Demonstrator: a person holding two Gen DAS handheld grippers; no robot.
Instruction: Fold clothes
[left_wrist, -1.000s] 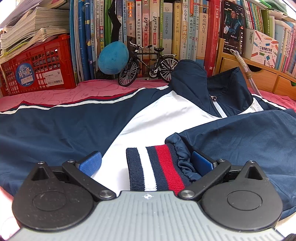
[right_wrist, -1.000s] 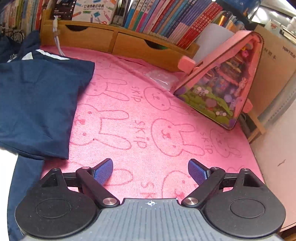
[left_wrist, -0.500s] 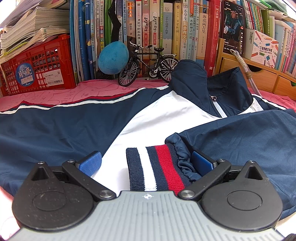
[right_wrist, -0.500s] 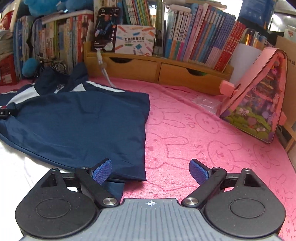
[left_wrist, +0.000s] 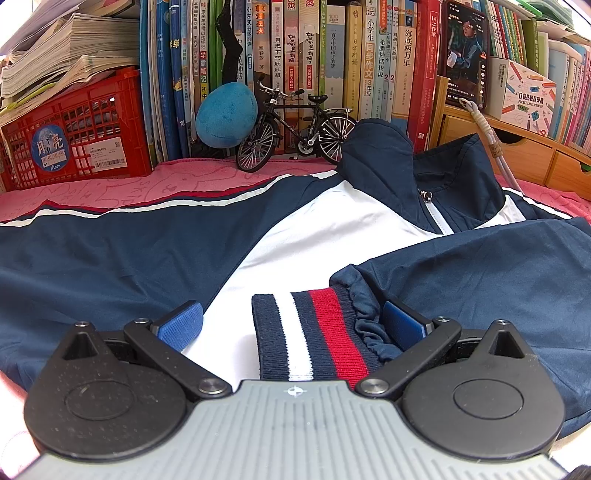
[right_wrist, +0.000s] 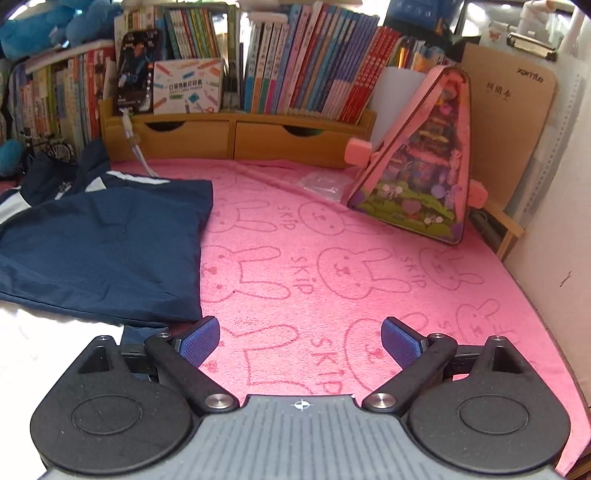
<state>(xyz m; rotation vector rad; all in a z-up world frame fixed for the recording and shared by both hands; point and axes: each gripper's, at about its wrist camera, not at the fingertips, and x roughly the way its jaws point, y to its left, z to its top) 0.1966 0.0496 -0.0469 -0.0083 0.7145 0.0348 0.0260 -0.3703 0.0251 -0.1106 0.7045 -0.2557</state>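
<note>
Two grippers, both spread wide: left gripper (left_wrist: 291, 323) straddling striped cuff (left_wrist: 314, 332) atop jacket (left_wrist: 332, 236) spread across pink towel (right_wrist: 332, 258), right gripper (right_wrist: 300, 341) over bare towel; thin, slippery, floppy fabric, likely best pinched at ribbed cuff

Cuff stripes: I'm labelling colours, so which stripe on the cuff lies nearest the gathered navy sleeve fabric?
The red stripe. It borders the gathered sleeve; the white stripe sits further left, between navy bands.
</note>
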